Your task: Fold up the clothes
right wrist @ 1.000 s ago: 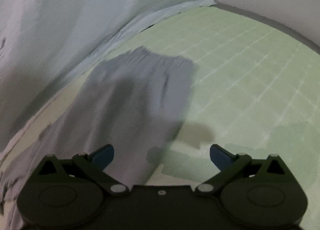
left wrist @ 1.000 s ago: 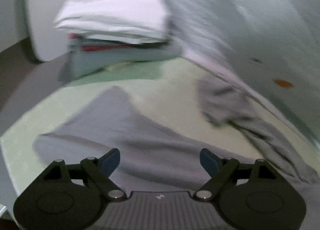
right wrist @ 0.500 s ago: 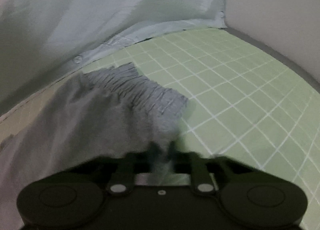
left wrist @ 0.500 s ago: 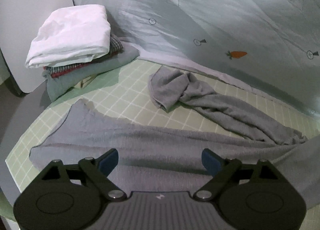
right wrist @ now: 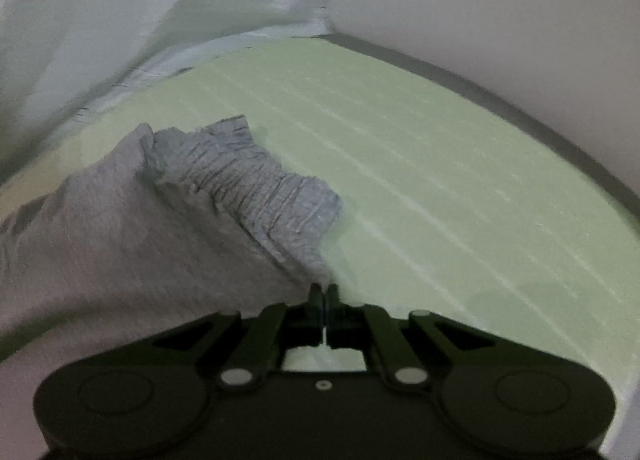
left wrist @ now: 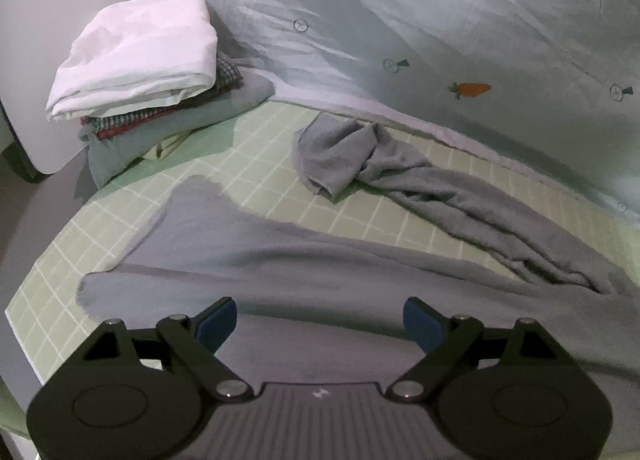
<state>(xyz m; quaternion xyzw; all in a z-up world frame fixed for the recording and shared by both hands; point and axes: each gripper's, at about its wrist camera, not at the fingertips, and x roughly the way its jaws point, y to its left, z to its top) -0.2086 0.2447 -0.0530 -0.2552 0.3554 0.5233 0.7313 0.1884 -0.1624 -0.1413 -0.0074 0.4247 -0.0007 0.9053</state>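
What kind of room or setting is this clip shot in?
Most likely a bedroom, on a bed: a green checked sheet as the work surface, a carrot-print duvet bunched behind it, and a stack of folded laundry in the corner.

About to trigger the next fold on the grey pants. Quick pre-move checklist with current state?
1. Right gripper shut on the pants at the waistband corner: ok; its jaws have just closed onto the fabric.
2. Left gripper open, ready to grasp: ok.
3. Left gripper over a pant leg, nothing pinched yet: ok.
4. Both legs flat: not ok, the far leg is bunched and twisted.
5. Folded stack clear of the pants: ok, it sits apart at the mat corner.
6. Grip depth on waistband: cannot tell.
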